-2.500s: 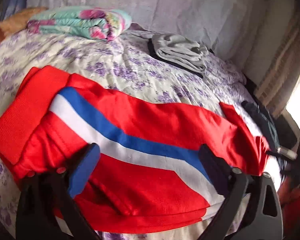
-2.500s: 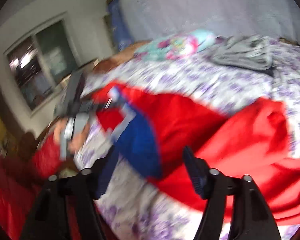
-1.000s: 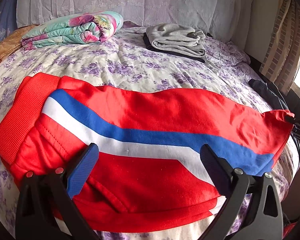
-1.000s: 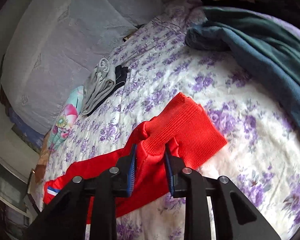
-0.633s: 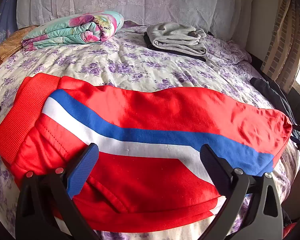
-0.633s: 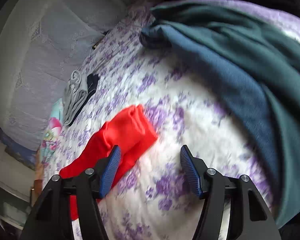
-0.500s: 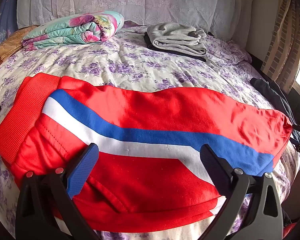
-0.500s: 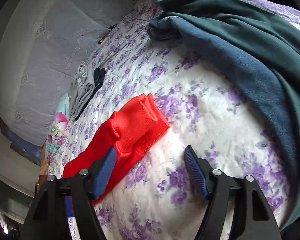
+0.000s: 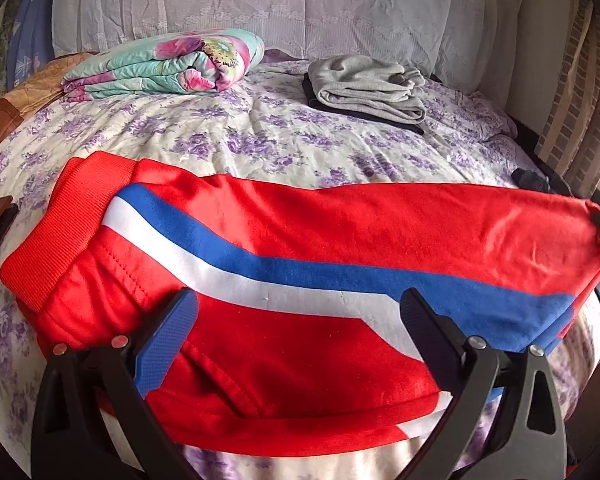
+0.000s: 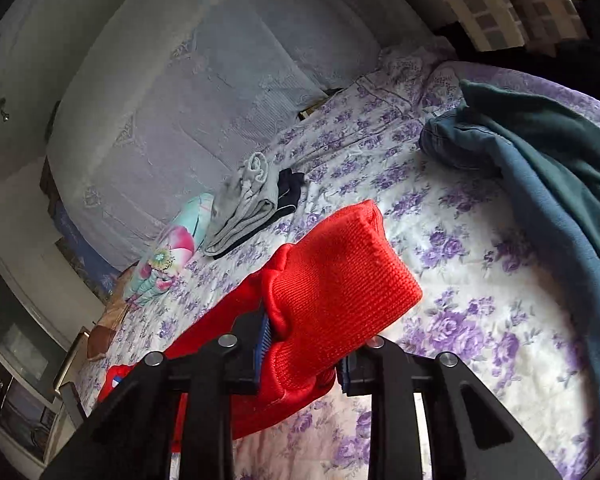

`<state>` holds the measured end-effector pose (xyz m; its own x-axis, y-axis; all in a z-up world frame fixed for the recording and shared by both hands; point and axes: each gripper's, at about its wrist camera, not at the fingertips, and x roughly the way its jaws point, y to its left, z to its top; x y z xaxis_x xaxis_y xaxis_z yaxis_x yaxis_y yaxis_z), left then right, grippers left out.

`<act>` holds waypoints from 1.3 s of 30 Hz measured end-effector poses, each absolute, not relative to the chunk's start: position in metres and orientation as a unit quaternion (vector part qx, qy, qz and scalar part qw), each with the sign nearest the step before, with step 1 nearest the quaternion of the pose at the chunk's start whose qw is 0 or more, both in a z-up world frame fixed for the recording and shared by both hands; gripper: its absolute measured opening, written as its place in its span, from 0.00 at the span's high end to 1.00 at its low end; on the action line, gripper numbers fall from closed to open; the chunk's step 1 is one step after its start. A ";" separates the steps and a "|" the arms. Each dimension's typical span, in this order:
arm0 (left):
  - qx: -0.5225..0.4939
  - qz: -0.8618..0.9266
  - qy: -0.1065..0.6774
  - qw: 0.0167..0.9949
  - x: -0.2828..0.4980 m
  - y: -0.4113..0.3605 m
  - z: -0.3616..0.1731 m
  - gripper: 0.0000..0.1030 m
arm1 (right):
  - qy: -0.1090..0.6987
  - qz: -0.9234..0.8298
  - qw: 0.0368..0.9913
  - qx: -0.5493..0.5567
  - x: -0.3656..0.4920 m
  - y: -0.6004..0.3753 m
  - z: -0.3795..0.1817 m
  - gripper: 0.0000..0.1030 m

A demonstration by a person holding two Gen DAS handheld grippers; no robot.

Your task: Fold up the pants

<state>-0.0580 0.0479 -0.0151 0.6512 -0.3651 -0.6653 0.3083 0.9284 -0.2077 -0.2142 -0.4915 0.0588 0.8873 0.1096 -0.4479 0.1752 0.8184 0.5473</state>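
Right gripper (image 10: 304, 344) pinches the ribbed red cuff (image 10: 340, 280) at center frame in the right wrist view, jaws pressed onto the fabric, cuff bunched between them. Left gripper (image 9: 300, 320) has jaws spread wide, lower center of the left wrist view, hovering over the pants (image 9: 300, 280), holding nothing; contact with the cloth can't be told. Step in hand, as I judge it: leg end gripped, ready for the lengthwise fold toward the waistband. Next move likely calls for carrying the cuff across to the waistband (image 9: 60, 240) at left of frame, with the left gripper steadying the waist end so the pants don't drag. Largest first: bed sheet (image 9: 260, 140), cream with purple flowers, soft, slightly wrinkled, fills both views. Pants lie stretched left to right across the lower half of the left wrist view, legs stacked, smooth red knit with blue and white side stripes, ribbed waistband and cuff. Teal blanket (image 10: 560, 200), fuzzy, heaped at right of the right wrist view. Floral quilt (image 9: 168, 64), folded, upper left. Grey folded garment (image 9: 368, 84) on a dark one, upper center. Lace-patterned cloth (image 9: 260, 0) along the top, behind the bed.
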 end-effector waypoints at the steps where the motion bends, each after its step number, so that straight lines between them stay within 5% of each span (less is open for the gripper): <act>1: -0.052 -0.195 0.372 0.906 -0.060 0.045 -0.013 0.04 | 0.251 -0.038 0.922 0.294 -0.214 -0.498 0.052 0.75; 5: -0.071 -0.226 0.385 0.892 -0.062 0.021 -0.009 0.04 | 0.338 -0.082 0.884 0.314 -0.213 -0.526 -0.006 0.69; 8: -0.056 -0.227 0.377 0.896 -0.066 0.010 -0.001 0.04 | 0.291 -0.080 0.889 0.345 -0.239 -0.534 0.006 0.47; 12: -0.071 -0.231 0.356 0.903 -0.066 0.011 0.007 0.04 | 0.228 -0.125 0.925 0.279 -0.252 -0.522 0.050 0.46; 17: -0.074 -0.205 0.424 0.879 -0.040 0.007 -0.032 0.05 | 0.261 0.008 0.947 0.186 -0.174 -0.454 0.085 0.44; 20: -0.077 -0.217 0.416 0.879 -0.043 0.011 -0.032 0.05 | 0.327 0.161 0.906 0.215 -0.099 -0.401 0.079 0.33; 29: -0.075 -0.219 0.411 0.882 -0.046 0.011 -0.030 0.05 | 0.484 0.318 0.782 0.231 0.044 -0.276 0.027 0.32; 39: -0.058 -0.192 0.415 0.887 -0.039 0.003 -0.032 0.05 | 0.457 0.338 0.811 0.135 -0.026 -0.246 0.029 0.31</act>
<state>-0.0386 0.0030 -0.0320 0.5813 -0.3891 -0.7146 0.2922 0.9195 -0.2629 -0.0258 -0.2461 0.0294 0.3531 0.6721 -0.6508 -0.4256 0.7349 0.5280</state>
